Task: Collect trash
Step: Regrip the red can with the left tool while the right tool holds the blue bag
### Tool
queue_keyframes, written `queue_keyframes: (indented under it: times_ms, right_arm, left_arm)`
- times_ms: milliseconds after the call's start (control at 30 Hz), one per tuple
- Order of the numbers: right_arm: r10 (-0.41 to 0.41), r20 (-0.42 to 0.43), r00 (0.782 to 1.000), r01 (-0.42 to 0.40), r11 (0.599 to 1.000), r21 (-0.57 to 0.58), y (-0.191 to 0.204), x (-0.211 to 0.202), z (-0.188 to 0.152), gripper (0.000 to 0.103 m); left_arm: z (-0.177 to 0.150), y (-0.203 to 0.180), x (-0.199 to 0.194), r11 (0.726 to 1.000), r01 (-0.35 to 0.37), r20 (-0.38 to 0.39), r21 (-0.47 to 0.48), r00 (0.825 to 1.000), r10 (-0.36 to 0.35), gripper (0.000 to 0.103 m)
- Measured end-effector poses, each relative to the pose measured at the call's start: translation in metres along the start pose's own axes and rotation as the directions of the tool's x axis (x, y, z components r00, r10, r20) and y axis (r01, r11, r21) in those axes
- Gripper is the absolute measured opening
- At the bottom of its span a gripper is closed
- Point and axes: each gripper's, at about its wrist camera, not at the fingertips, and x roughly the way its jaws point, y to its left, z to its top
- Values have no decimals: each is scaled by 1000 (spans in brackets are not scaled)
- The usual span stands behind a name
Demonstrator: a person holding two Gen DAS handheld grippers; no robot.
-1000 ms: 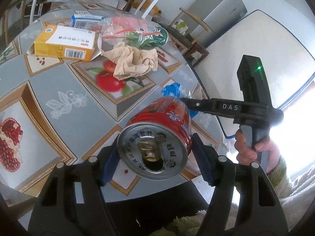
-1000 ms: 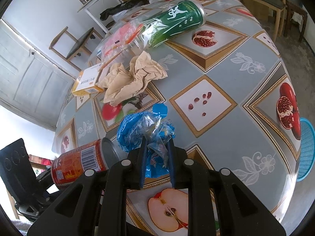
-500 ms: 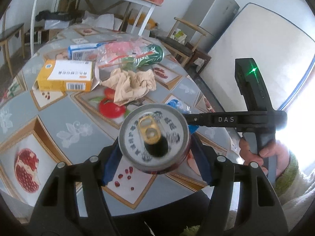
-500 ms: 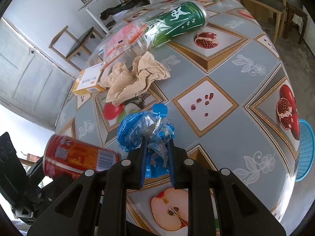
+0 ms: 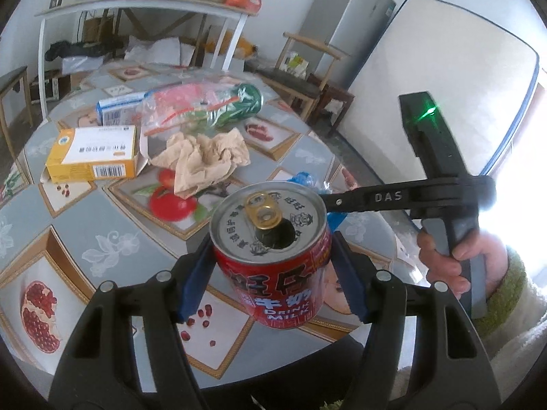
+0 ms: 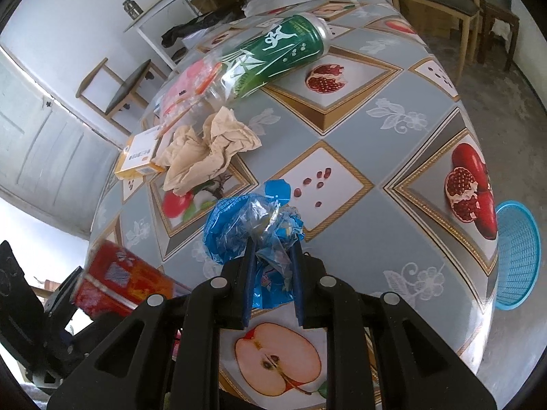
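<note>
My left gripper (image 5: pixel 270 266) is shut on a red milk-drink can (image 5: pixel 273 256), held upright above the table's near edge with its opened silver top facing me. The same can (image 6: pixel 123 280) shows blurred at the lower left of the right wrist view. My right gripper (image 6: pixel 273 256) is shut on a crumpled blue plastic wrapper (image 6: pixel 239 225) resting on the fruit-patterned tablecloth (image 6: pixel 359 130). A little of that wrapper (image 5: pixel 302 179) peeks out behind the can. Farther back lie a crumpled brown paper (image 5: pixel 205 157), a yellow box (image 5: pixel 92 157), a green can (image 6: pixel 287 54) and a clear plastic bag (image 5: pixel 191 109).
A blue-and-white carton (image 5: pixel 116 109) lies behind the yellow box. A blue mesh basket (image 6: pixel 516 253) stands on the floor off the table's right edge. Wooden chairs (image 5: pixel 307 78), a white shelf table (image 5: pixel 136 3) and a grey fridge (image 5: pixel 348 24) ring the table. A hand (image 5: pixel 444 259) holds the right gripper's handle.
The left gripper has risen and rolled, turning the red can from lying on its side to upright. The right gripper stays still on the blue wrapper.
</note>
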Motion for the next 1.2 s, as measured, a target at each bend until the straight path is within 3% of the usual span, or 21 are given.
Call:
queue_keyframes:
  times_ms: [133,300,567,767,900,1200]
  right_arm:
    - [6,-3,1000,-6,1000,0,0,2,0,19]
    - [11,-6,1000,-11,1000,-2,2,3,-1,19]
    - [9,-7,1000,-9,1000,-2,2,3,-1,19]
    - [8,-6,1000,-8,1000,-2,3,3,-1,19]
    - [5,-5,1000,-5,1000,-1,4,2,-1,19]
    - [5,-2,1000,-5,1000,-6,6,1,0,19]
  left_arm:
    - [-5,-6,1,994,-71,16,77,997,70,63]
    - [-13,-14,3,985,-95,2,142,995,95,64]
    - [-13,-13,2,990,-82,-18,112,996,84,77]
    - [-4,-5,4,997,-53,-21,47,998,54,76]
    - [-2,0,3,1000,-21,-25,14,999,21,66]
    - [-1,-5,1,997,-52,-8,50,999,52,66]
